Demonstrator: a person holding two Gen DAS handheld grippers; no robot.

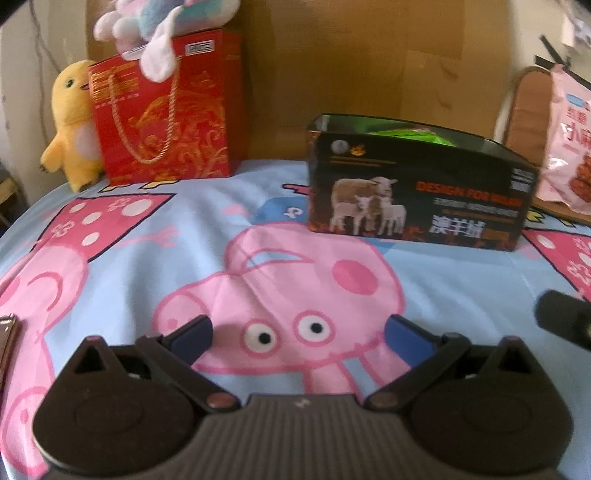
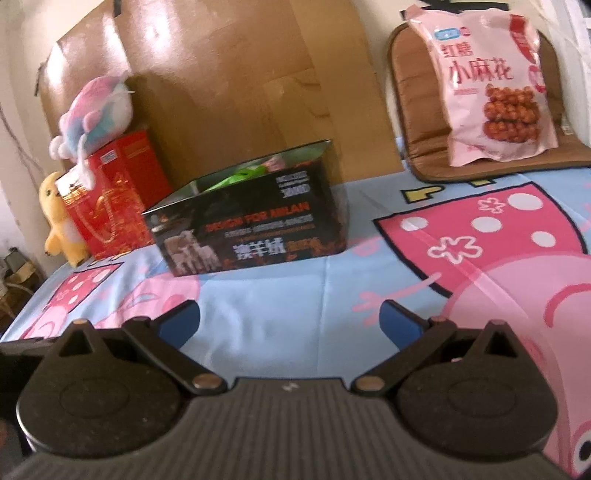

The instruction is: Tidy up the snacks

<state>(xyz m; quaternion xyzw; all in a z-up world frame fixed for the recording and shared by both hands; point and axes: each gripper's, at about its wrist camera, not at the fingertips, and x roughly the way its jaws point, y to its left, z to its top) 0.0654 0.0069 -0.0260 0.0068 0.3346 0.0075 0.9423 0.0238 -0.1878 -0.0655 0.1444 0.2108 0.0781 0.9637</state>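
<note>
A black open-topped box [image 1: 417, 192] printed with sheep stands on the cartoon bedsheet, with a green packet [image 1: 406, 133] showing inside it. In the right wrist view the same black box [image 2: 251, 221] sits left of centre with the green packet [image 2: 236, 177] in it. A pink snack bag [image 2: 495, 81] leans on a brown cushion [image 2: 413, 110] at the back right; its edge, the pink bag [image 1: 569, 140], shows in the left wrist view. My left gripper [image 1: 299, 338] is open and empty, well short of the box. My right gripper [image 2: 290, 325] is open and empty too.
A red gift bag [image 1: 166, 110] with a pastel plush [image 1: 155, 22] on top and a yellow plush chick [image 1: 72, 122] stand at the back left. Brown cardboard [image 2: 229, 74] lines the wall. The other gripper's dark tip [image 1: 565, 317] shows at the right edge. Open bedsheet [image 2: 295, 288] lies ahead.
</note>
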